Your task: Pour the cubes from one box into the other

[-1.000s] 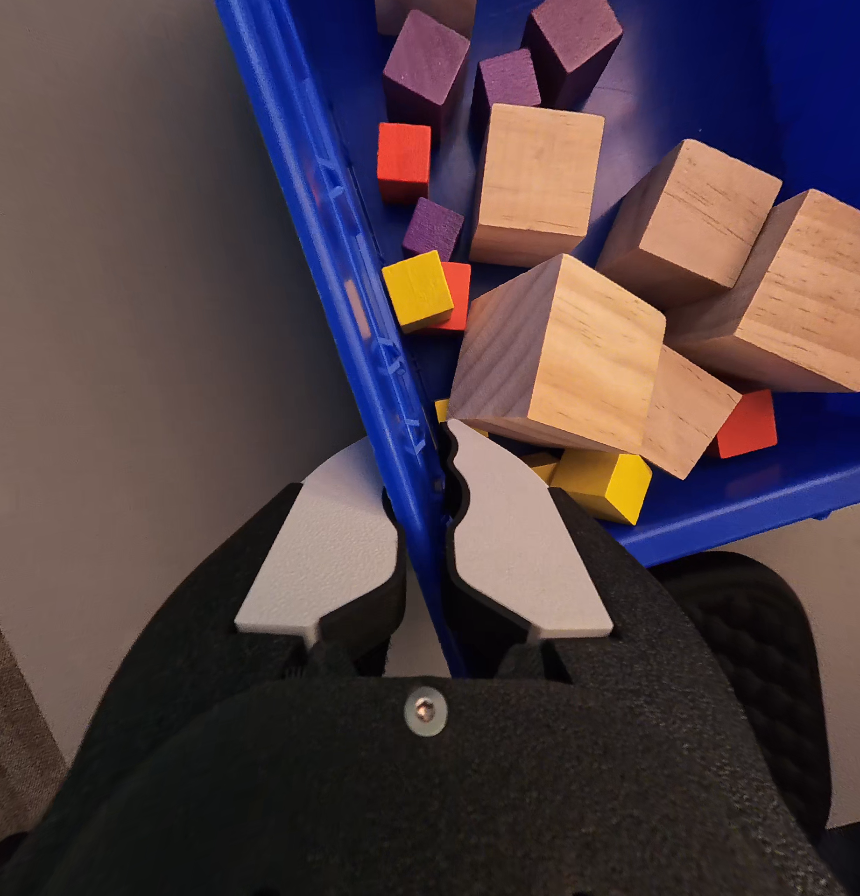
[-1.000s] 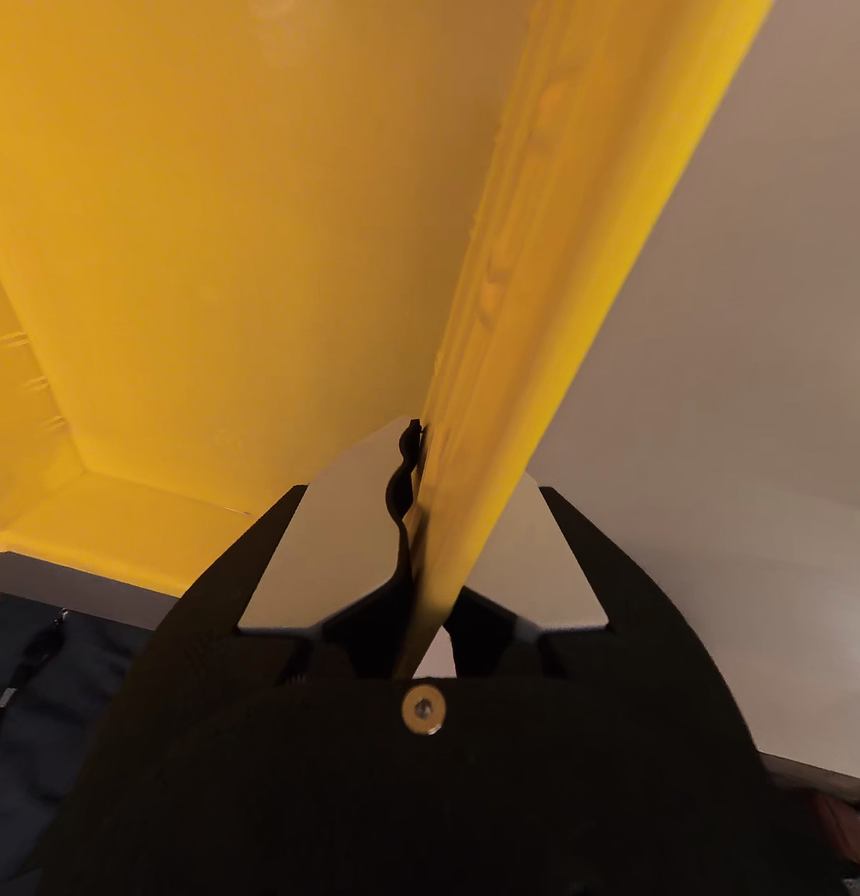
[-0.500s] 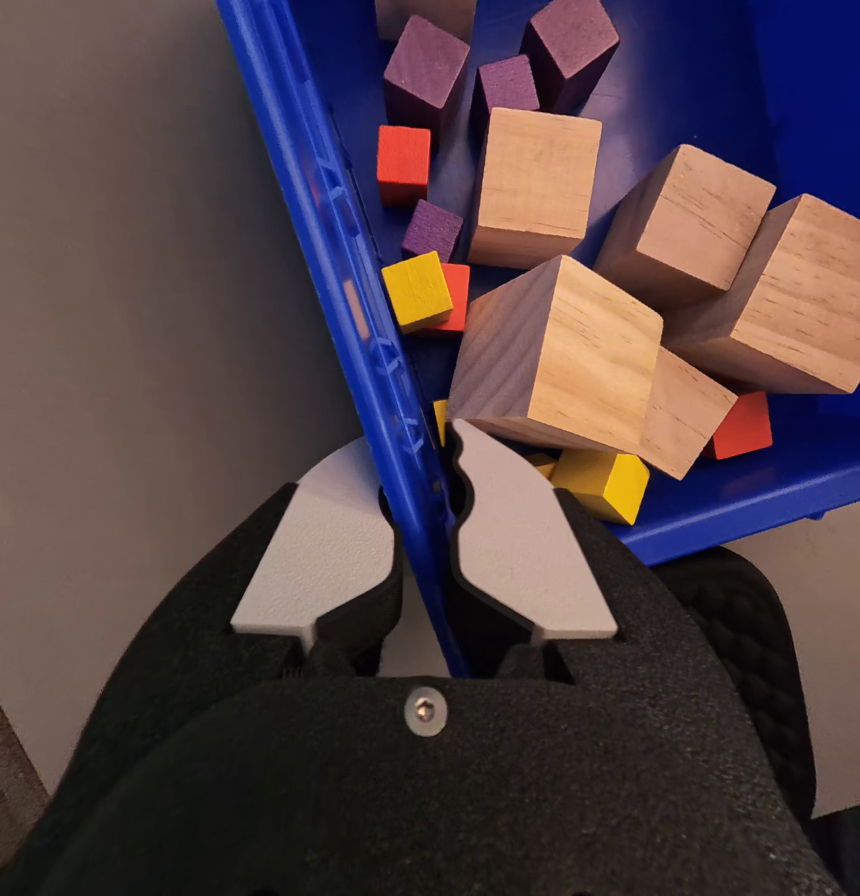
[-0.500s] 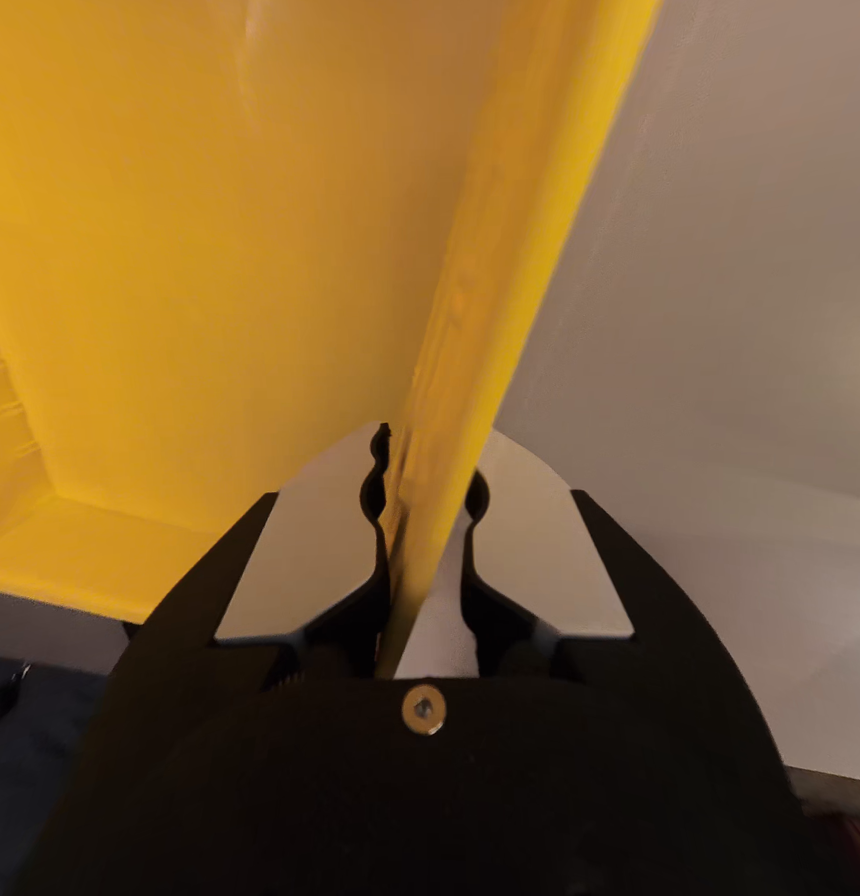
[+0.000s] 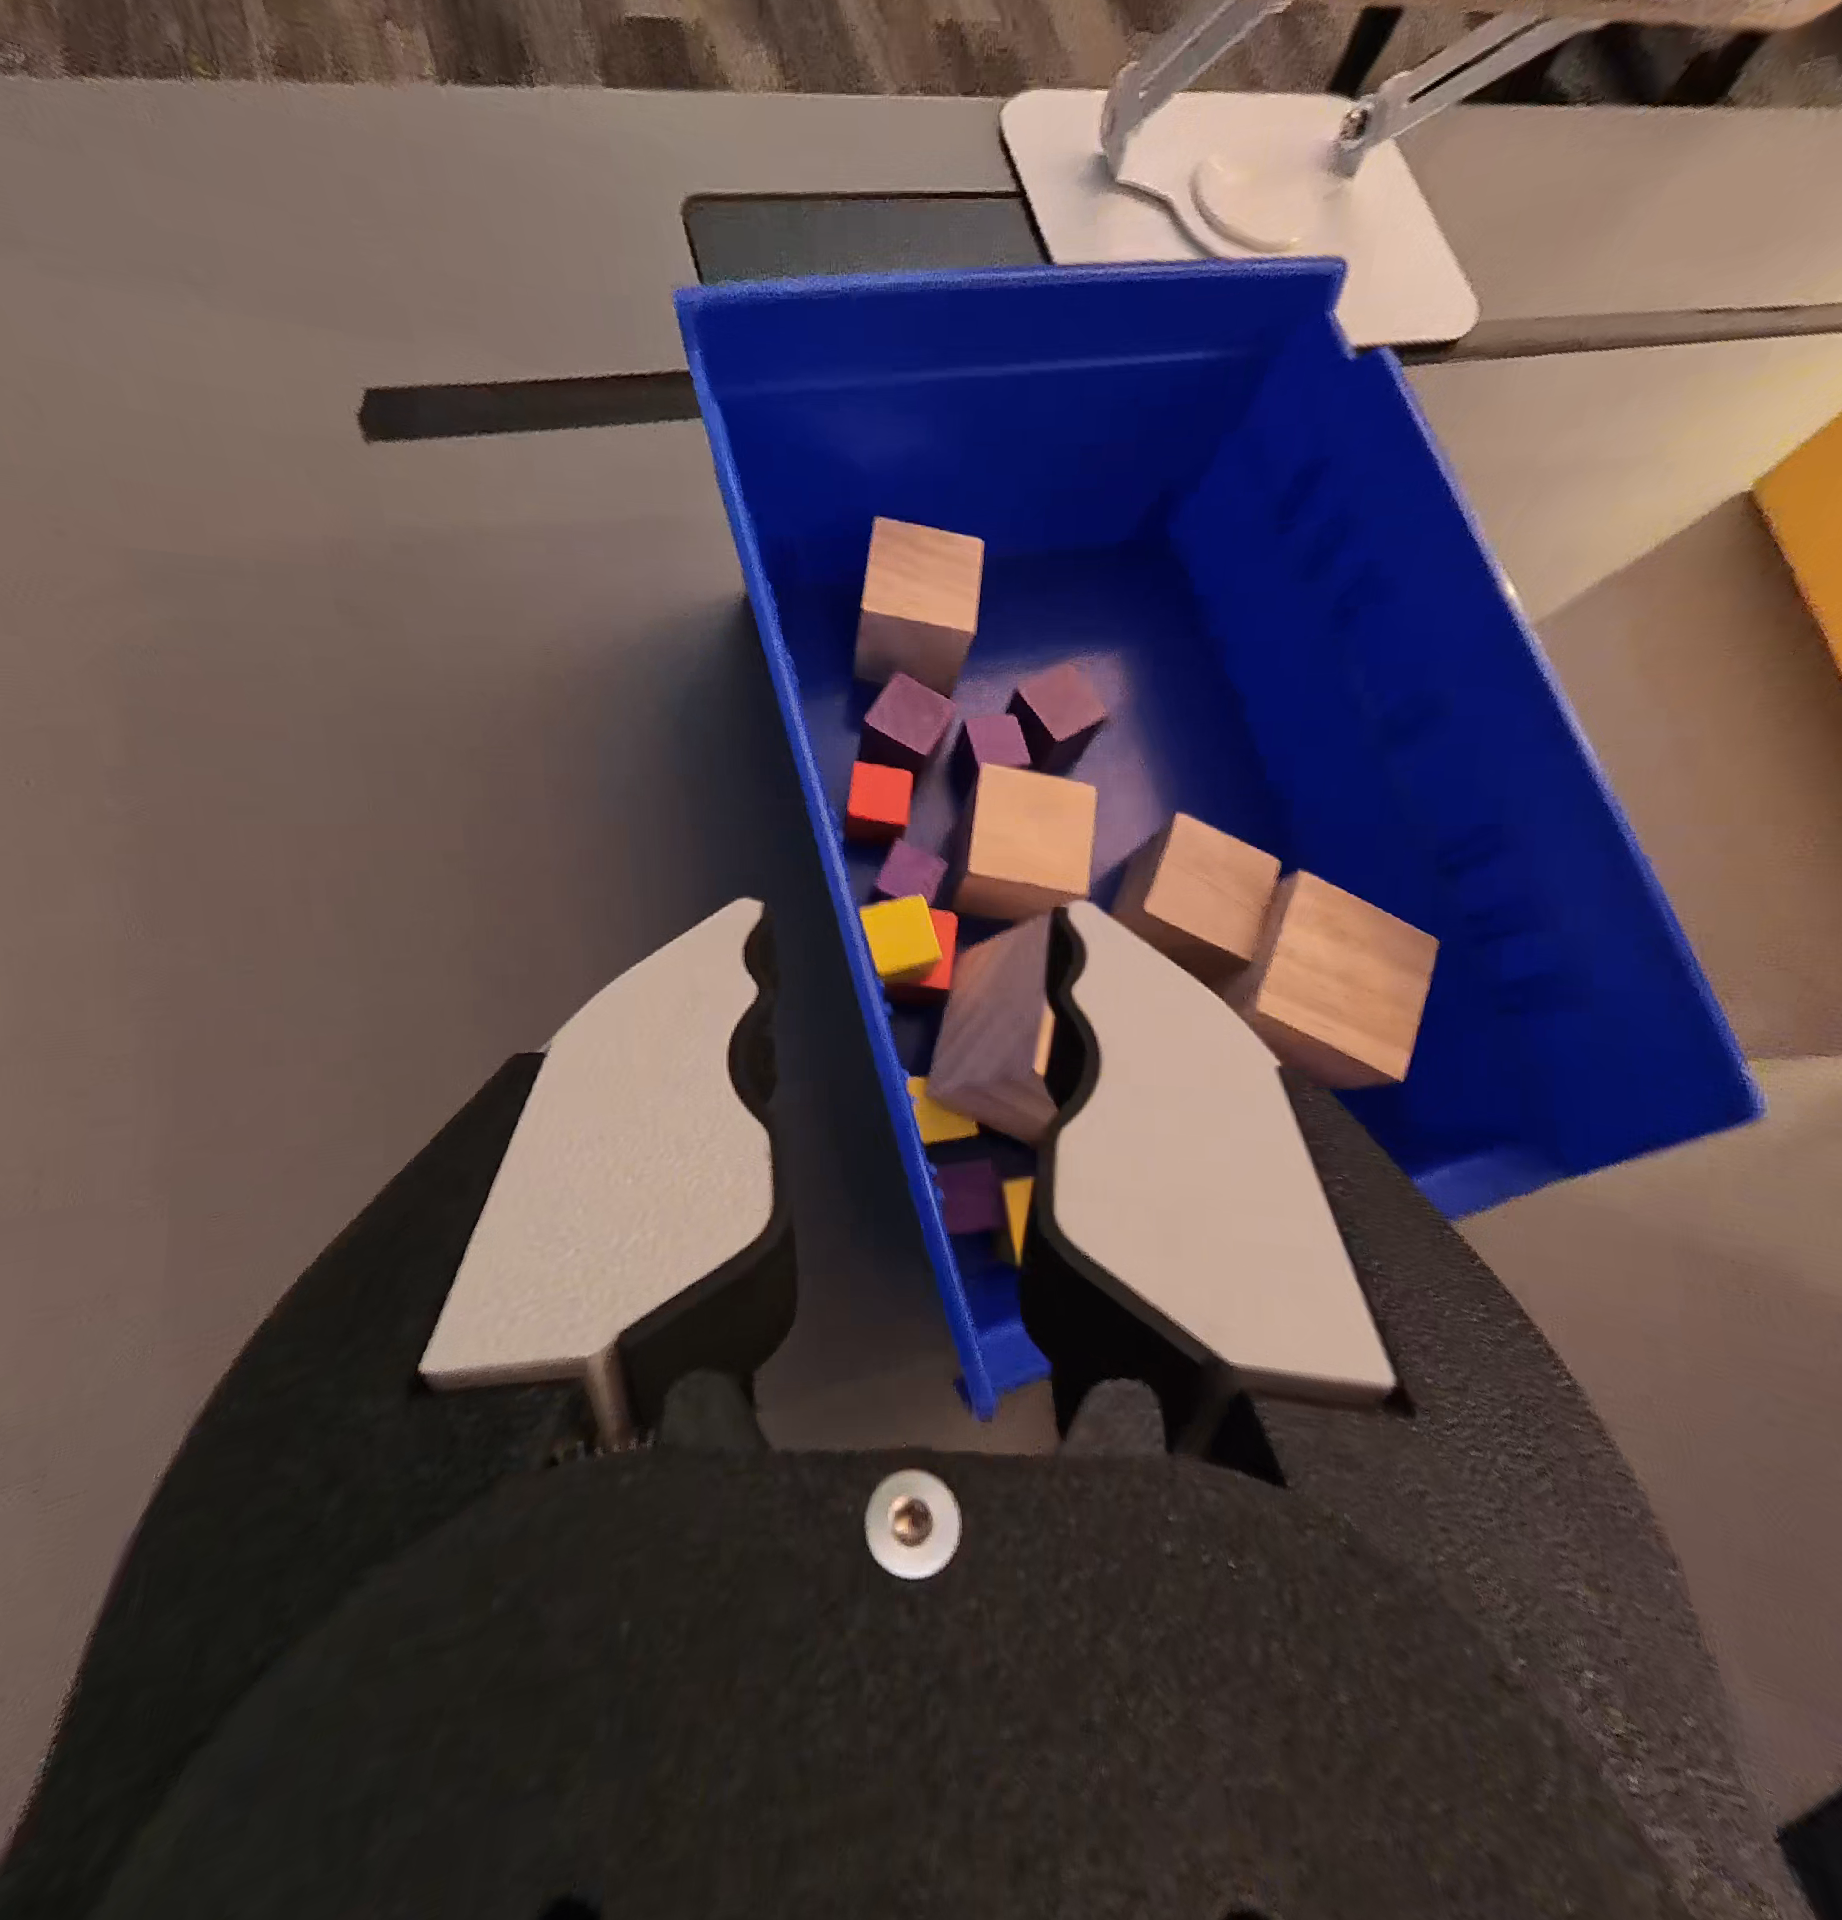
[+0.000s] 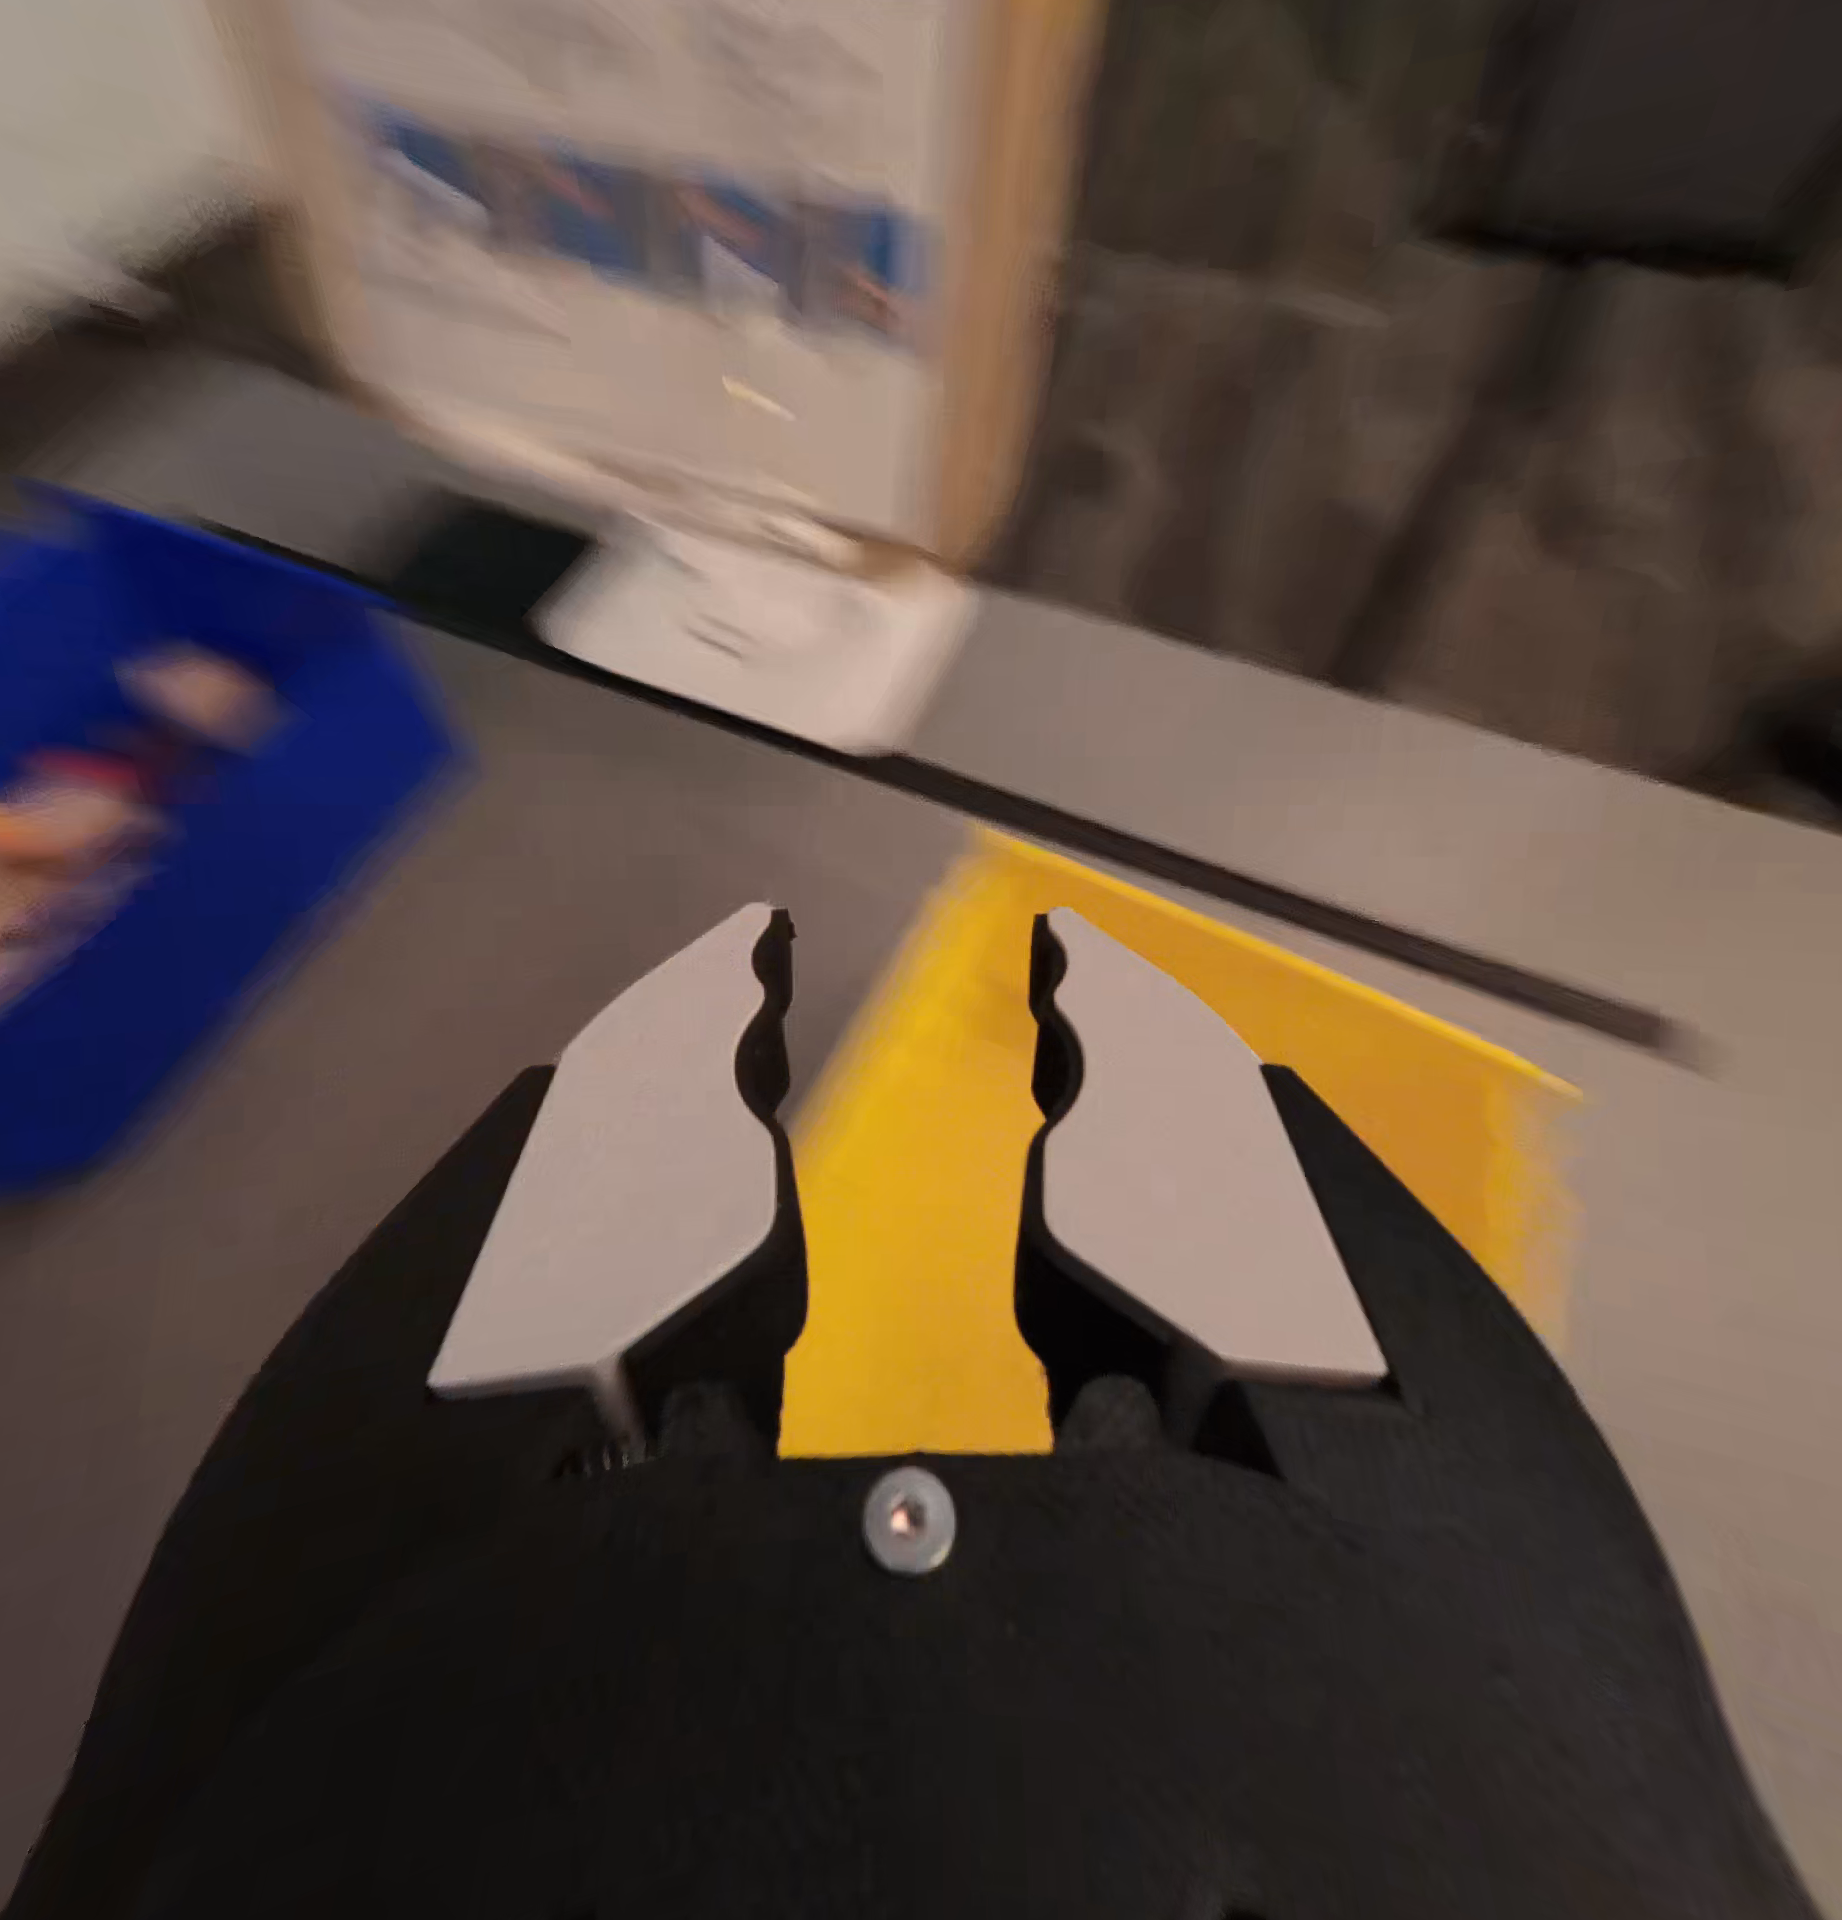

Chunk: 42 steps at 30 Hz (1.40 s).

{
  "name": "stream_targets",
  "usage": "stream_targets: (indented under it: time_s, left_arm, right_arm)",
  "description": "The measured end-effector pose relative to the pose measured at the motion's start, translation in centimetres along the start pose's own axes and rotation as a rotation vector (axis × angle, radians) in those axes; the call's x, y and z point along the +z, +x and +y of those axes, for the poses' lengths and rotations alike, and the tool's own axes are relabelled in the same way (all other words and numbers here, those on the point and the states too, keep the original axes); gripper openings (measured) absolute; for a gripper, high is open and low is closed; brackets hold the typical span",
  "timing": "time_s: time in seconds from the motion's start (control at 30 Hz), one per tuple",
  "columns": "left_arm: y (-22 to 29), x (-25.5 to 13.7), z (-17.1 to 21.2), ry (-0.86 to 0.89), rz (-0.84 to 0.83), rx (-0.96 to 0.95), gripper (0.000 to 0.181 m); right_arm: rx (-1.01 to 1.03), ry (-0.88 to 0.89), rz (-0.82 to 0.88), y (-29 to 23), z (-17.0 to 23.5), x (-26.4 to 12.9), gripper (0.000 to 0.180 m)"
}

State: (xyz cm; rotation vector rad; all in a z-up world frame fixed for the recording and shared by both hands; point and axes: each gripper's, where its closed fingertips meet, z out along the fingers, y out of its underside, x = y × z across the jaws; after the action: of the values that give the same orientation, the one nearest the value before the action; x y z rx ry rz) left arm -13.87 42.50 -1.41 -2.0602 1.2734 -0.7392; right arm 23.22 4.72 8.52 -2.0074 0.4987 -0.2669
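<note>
Presently I am holding both grippers with jaws spread, grasping nothing. My left gripper (image 5: pixel 912 920) is straddling the near left wall of the blue box (image 5: pixel 1499 810), untouching; the cubes (image 5: pixel 1031 842) are lying inside, so pouring looks complete. My right gripper (image 6: pixel 909 920) is hovering above the empty-looking yellow box (image 6: pixel 912 1299) on the table (image 5: pixel 273 623), angled downward.

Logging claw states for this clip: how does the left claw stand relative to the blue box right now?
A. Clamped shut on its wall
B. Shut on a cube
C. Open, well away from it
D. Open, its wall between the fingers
D: the left claw is open, and the blue box has its near wall passing through the gap between the fingers.
</note>
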Motion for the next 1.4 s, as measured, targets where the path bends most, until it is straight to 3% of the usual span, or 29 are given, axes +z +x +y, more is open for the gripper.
stream_targets:
  time_s: [0.07, 0.1, 0.17, 0.3, 0.4, 0.5, 0.67, 0.77, 0.9, 1.0, 1.03, 1.2, 1.4]
  left_arm:
    - [-0.8, 1.0, -1.0, -0.021, -0.041, 0.025, 0.039]
    - [-1.0, 1.6, -1.5, -0.029, -0.053, 0.036, 0.039]
    - [-1.7, 2.7, -2.1, -0.055, -0.077, 0.033, 0.039]
    - [-2.2, 4.9, -2.5, -0.116, -0.063, -0.022, 0.039]
    - [-1.8, 6.0, -3.2, -0.103, 0.0, -0.136, 0.039]
    - [-2.2, 7.0, -2.8, -0.15, -0.001, -0.19, 0.037]
    - [-3.2, 8.9, 0.7, -0.395, -0.07, -0.161, 0.043]
    - [-4.4, 9.3, 2.3, -0.485, -0.138, -0.123, 0.044]
    - [-3.8, 9.9, 3.1, -0.524, -0.097, -0.158, 0.041]
    - [-3.6, 9.8, 3.4, -0.57, -0.096, -0.173, 0.034]
    - [-3.6, 9.7, 3.4, -0.589, -0.104, -0.169, 0.033]
    - [-3.6, 10.1, 3.8, -0.649, -0.15, -0.106, 0.021]
    - [-3.7, 10.9, 4.8, -0.767, -0.178, -0.034, 0.021]
  right_arm:
    - [0.152, 0.134, -0.443, -9.1, -2.8, 1.4, 0.045]
    - [0.252, 0.143, -0.579, -12.2, -3.6, 2.3, 0.045]
    - [0.325, 0.079, -0.665, -16.7, -3.4, 5.6, 0.048]
    - [0.232, -0.246, -0.513, -23.0, 1.8, 14.0, 0.068]
    - [0.19, -0.434, -0.434, -26.7, 4.5, 17.8, 0.081]
    - [0.156, -0.566, -0.368, -29.2, 5.7, 19.6, 0.084]
    - [0.049, -0.769, -0.113, -28.6, 8.6, 21.7, 0.088]
    - [0.051, -0.875, -0.065, -28.8, 10.8, 22.2, 0.088]
    - [0.1, -1.003, -0.084, -29.3, 13.3, 22.4, 0.079]
    - [0.167, -1.076, -0.205, -31.4, 13.8, 22.1, 0.027]
    - [0.176, -1.097, -0.209, -31.6, 13.9, 22.1, 0.022]
    - [0.156, -1.138, -0.158, -31.1, 13.9, 22.5, 0.014]
    - [0.187, -1.154, -0.165, -30.7, 13.5, 23.2, 0.014]
